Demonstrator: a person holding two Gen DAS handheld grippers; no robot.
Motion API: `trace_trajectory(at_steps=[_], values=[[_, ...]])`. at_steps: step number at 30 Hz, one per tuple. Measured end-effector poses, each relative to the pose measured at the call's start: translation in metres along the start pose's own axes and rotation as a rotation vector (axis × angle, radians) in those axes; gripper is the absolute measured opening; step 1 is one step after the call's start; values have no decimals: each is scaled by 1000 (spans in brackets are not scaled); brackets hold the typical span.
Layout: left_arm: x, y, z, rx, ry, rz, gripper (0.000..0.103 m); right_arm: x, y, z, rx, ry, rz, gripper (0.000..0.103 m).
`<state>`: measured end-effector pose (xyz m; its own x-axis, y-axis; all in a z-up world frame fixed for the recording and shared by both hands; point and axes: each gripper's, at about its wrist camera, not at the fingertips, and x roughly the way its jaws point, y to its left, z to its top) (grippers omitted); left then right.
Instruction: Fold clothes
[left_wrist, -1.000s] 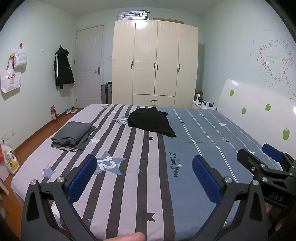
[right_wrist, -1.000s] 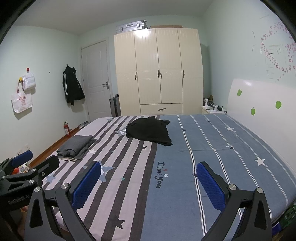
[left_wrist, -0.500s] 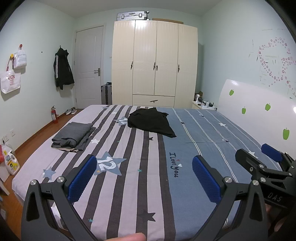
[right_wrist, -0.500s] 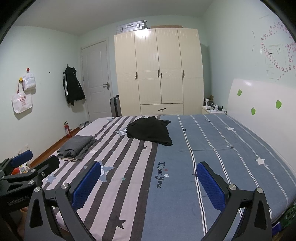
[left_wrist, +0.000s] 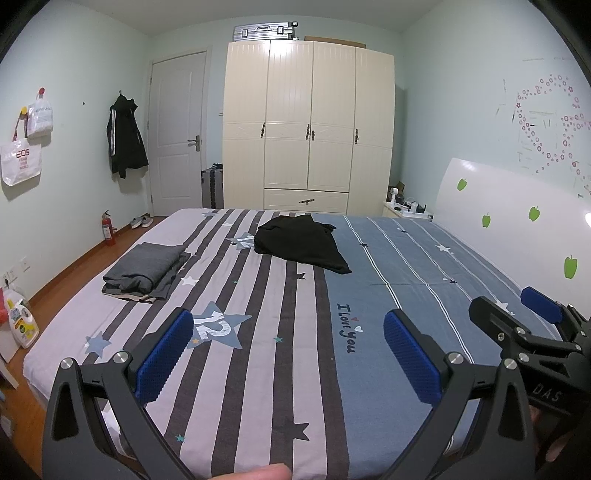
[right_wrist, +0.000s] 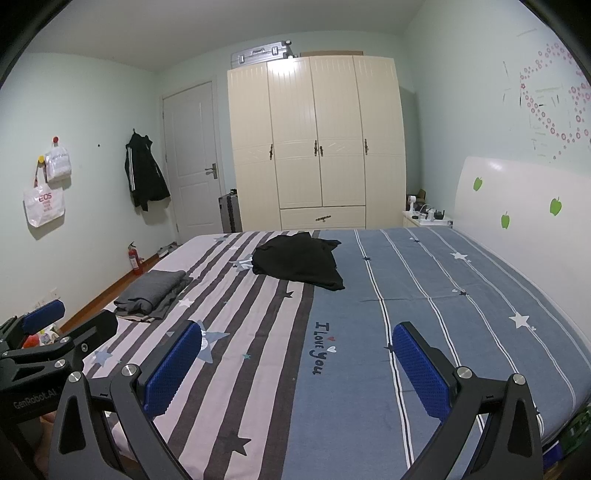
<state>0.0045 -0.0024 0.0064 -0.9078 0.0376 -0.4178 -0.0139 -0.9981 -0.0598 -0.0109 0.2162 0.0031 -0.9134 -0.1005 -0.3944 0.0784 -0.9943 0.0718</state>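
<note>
A crumpled black garment (left_wrist: 301, 243) (right_wrist: 297, 264) lies unfolded far across the striped bed (left_wrist: 406, 258) (right_wrist: 443, 295). A folded grey garment (left_wrist: 147, 269) (right_wrist: 153, 291) rests near the bed's left edge. My left gripper (left_wrist: 288, 349) hovers open over the near end of the bed, blue pads wide apart and nothing between them. My right gripper (right_wrist: 297, 360) is open too, well short of both garments. Each gripper shows at the edge of the other's view: the right one (left_wrist: 517, 321), the left one (right_wrist: 70, 326).
A cream wardrobe (left_wrist: 308, 125) with a suitcase (left_wrist: 264, 29) on top stands beyond the bed, a white door (left_wrist: 179, 133) to its left. The white headboard (left_wrist: 517, 221) runs along the right. A fire extinguisher (left_wrist: 107, 229), detergent bottle (left_wrist: 20, 321) and hanging jacket (left_wrist: 123, 140) line the left wall.
Both cameras drifted very slightly; the bed and garments sit almost where they were. Both grippers stay open and empty.
</note>
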Motion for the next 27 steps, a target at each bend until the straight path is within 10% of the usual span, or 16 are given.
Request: trace_trajectory(at_steps=[27], values=[[-2,-6,4,6,-11,3,102,-2,1,5,-6,-9,1,102]])
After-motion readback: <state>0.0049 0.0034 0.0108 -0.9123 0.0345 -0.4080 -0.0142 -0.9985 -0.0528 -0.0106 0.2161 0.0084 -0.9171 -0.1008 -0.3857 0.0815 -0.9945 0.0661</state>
